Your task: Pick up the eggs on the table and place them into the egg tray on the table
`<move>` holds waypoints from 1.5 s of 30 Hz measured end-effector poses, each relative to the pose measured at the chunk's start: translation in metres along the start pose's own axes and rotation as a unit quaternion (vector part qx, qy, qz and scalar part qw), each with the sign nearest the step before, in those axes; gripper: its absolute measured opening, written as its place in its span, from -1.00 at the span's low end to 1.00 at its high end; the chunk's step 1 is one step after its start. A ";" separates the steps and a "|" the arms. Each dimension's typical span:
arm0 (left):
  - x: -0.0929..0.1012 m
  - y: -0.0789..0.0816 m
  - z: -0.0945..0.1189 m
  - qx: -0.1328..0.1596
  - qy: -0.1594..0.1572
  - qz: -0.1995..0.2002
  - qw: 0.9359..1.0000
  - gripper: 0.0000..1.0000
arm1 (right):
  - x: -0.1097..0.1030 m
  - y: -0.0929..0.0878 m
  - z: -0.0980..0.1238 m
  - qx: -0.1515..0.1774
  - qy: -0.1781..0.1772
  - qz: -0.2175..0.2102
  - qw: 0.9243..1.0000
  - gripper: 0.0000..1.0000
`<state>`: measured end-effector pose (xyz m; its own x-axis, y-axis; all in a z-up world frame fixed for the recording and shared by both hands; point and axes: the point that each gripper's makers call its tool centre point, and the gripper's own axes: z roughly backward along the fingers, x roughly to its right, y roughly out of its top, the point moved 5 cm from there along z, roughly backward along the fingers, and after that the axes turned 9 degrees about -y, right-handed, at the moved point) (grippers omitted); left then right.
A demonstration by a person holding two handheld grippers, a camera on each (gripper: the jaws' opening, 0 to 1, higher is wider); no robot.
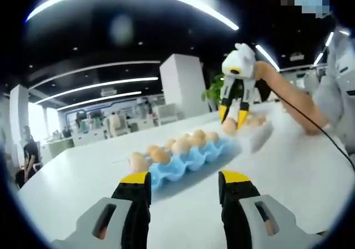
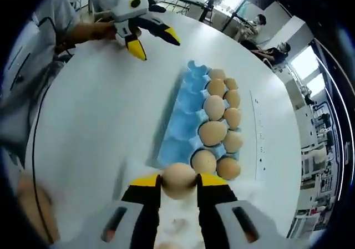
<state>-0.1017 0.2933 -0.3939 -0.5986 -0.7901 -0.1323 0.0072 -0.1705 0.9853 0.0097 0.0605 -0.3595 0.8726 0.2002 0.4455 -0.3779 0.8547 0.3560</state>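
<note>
A blue egg tray (image 2: 176, 116) lies on the white table, with several brown eggs (image 2: 213, 132) filling its right-hand rows while its left-hand cups are bare. My right gripper (image 2: 178, 183) is shut on one brown egg (image 2: 178, 179), held just short of the tray's near end. In the left gripper view the tray (image 1: 195, 161) and its eggs (image 1: 180, 145) lie ahead, and the right gripper (image 1: 232, 119) hangs over the far end with the egg (image 1: 229, 127) between its yellow tips. My left gripper (image 1: 184, 178) is open and holds nothing; it also appears beyond the tray (image 2: 152, 41).
The round white table (image 2: 94, 127) has bare surface left of the tray; its edge (image 2: 280, 149) runs close on the right. A blurred pale container (image 1: 259, 132) with more eggs sits by the tray's far end. A person's arm (image 1: 291, 102) reaches in. Office desks and seated people lie beyond.
</note>
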 end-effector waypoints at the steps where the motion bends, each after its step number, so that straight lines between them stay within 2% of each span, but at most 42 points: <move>1: 0.000 0.000 0.000 0.000 0.001 -0.001 1.000 -0.02 | -0.001 0.000 -0.001 -0.001 0.002 0.002 1.000 -0.46; 7: 0.000 0.000 0.000 0.000 0.000 -0.001 1.000 -0.02 | -0.001 0.002 -0.002 -0.002 0.006 0.008 1.000 -0.46; 26: 0.000 0.000 0.000 -0.001 0.000 -0.001 1.000 -0.03 | -0.006 0.020 -0.010 0.039 0.022 0.029 0.999 -0.46; 33: 0.000 0.000 0.000 0.000 0.000 0.000 1.000 -0.03 | -0.008 0.024 -0.013 0.063 0.034 0.027 0.997 -0.46; 45: 0.000 0.000 0.000 0.000 -0.001 0.001 1.000 -0.03 | -0.008 0.025 -0.021 0.071 0.047 0.020 0.996 -0.46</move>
<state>-0.1020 0.2936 -0.3944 -0.5994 -0.7898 -0.1300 0.0079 -0.1682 0.9857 -0.0006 0.0904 -0.3717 0.8781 0.2827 0.3861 -0.4477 0.7703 0.4541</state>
